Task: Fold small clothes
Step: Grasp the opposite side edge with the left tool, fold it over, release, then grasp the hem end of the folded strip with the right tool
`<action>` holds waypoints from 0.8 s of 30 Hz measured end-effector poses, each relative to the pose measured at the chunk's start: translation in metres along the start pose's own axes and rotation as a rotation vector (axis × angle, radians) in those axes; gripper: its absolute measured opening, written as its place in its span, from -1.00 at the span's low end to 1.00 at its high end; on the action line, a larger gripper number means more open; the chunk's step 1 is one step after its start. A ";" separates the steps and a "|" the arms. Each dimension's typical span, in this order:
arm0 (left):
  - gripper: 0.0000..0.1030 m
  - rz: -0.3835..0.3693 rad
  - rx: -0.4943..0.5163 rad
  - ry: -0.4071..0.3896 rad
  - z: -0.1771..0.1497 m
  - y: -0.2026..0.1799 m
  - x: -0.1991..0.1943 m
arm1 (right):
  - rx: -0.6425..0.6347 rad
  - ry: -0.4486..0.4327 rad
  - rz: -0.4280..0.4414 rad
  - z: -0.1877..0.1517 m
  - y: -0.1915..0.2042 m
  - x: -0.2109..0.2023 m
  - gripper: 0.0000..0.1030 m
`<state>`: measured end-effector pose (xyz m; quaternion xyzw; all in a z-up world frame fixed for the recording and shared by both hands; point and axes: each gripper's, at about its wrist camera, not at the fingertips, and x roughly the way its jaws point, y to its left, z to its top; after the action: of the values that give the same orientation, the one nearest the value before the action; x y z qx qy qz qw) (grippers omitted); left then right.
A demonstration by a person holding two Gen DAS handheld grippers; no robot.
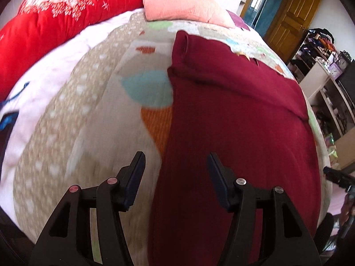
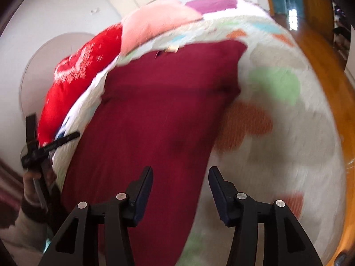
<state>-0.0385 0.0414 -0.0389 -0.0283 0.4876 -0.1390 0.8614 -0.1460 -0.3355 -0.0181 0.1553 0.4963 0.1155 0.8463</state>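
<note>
- The dark red garment (image 1: pixel 233 133) lies flat on the bed (image 1: pixel 88 115), spread over a patterned blanket with teal, orange and green shapes.
- In the left wrist view the garment's far end shows a rolled or folded edge and a crosswise crease; the right wrist view shows the same cloth (image 2: pixel 155 122) as a blurred slab narrowing toward the camera.
- The left tool (image 1: pixel 176 161) is released, its jaws spread wide, straddling the garment's left edge from above; nothing is between the fingers.
- The right tool (image 2: pixel 180 175) is likewise released, jaws apart, hovering over the garment's right edge where it meets the blanket.
- Only the left wrist view shows the shelving unit (image 1: pixel 321 71) beside the bed, its compartments holding heaped clothes and small items, with a clock (image 1: pixel 342 63) on top; what else sits there is too small to tell.
- That view also shows a wooden door (image 1: pixel 292 15) behind the bed.
- Only the right wrist view shows the person's left hand (image 2: pixel 37 184) gripping the other tool's handle at the bed's left side, and the wooden floor (image 2: pixel 321 77) to the right.
- Both views show a red quilt (image 1: pixel 55 28) and a pink pillow (image 1: pixel 177 0) at the bed's far end.
</note>
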 end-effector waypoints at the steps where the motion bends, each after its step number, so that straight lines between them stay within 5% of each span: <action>1: 0.12 0.000 -0.002 0.006 -0.005 0.001 -0.001 | 0.013 0.006 0.002 -0.011 0.001 0.001 -0.02; 4: 0.12 0.009 0.001 0.032 -0.019 -0.001 -0.001 | 0.034 0.027 0.018 -0.028 -0.001 0.020 -0.04; 5: 0.12 0.011 0.004 0.042 -0.024 -0.003 -0.002 | -0.010 0.018 -0.009 -0.032 0.007 0.024 -0.13; 7: 0.12 0.009 0.006 0.046 -0.031 -0.003 -0.005 | -0.139 -0.003 -0.139 -0.040 0.024 0.027 -0.62; 9: 0.13 0.013 0.018 0.048 -0.040 -0.002 -0.009 | -0.153 -0.015 -0.216 -0.039 0.023 0.027 -0.72; 15: 0.13 0.019 0.019 0.078 -0.067 0.013 -0.016 | -0.086 -0.040 -0.136 -0.044 0.017 0.002 -0.67; 18: 0.16 0.013 0.033 0.091 -0.080 0.016 -0.023 | -0.083 -0.029 -0.060 -0.055 0.022 -0.009 -0.10; 24: 0.21 0.012 0.072 0.105 -0.098 0.014 -0.038 | -0.072 0.074 0.099 -0.083 0.024 -0.010 -0.07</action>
<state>-0.1373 0.0734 -0.0613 0.0128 0.5269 -0.1526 0.8360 -0.2245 -0.3046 -0.0391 0.1445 0.5146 0.1808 0.8256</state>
